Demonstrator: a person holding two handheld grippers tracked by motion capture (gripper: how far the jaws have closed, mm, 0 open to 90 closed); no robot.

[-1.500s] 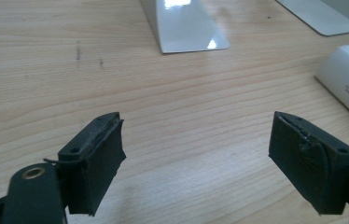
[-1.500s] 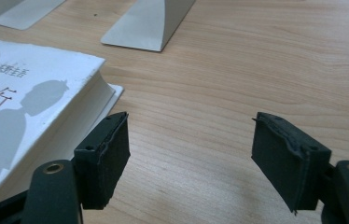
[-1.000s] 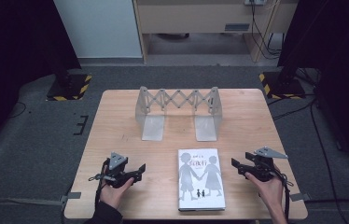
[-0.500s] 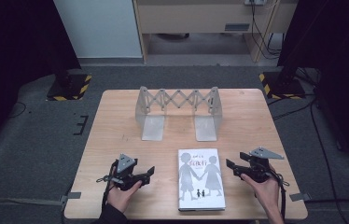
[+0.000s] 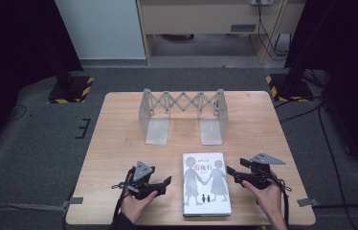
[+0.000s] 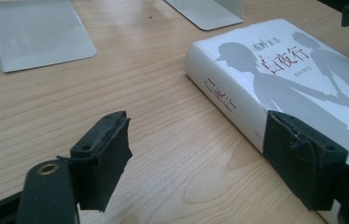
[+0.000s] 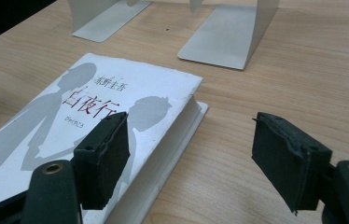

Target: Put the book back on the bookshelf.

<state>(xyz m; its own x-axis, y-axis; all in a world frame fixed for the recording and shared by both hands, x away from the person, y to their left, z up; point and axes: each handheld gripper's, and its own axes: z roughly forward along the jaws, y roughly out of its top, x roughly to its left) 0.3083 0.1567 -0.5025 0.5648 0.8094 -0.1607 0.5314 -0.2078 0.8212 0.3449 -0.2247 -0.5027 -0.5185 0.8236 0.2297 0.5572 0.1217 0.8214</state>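
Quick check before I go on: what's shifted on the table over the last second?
The left gripper moved right, closer to the book's spine edge, and slightly nearer the person. The right gripper edged in toward the book's other side. Both are open and hold nothing. The book and the expanding bookend rack stayed where they were.

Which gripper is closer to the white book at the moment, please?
Right, narrowly. The right gripper sits just off the white book at its page edge, nearly touching. The left gripper lies off its spine side with a little more bare table between.
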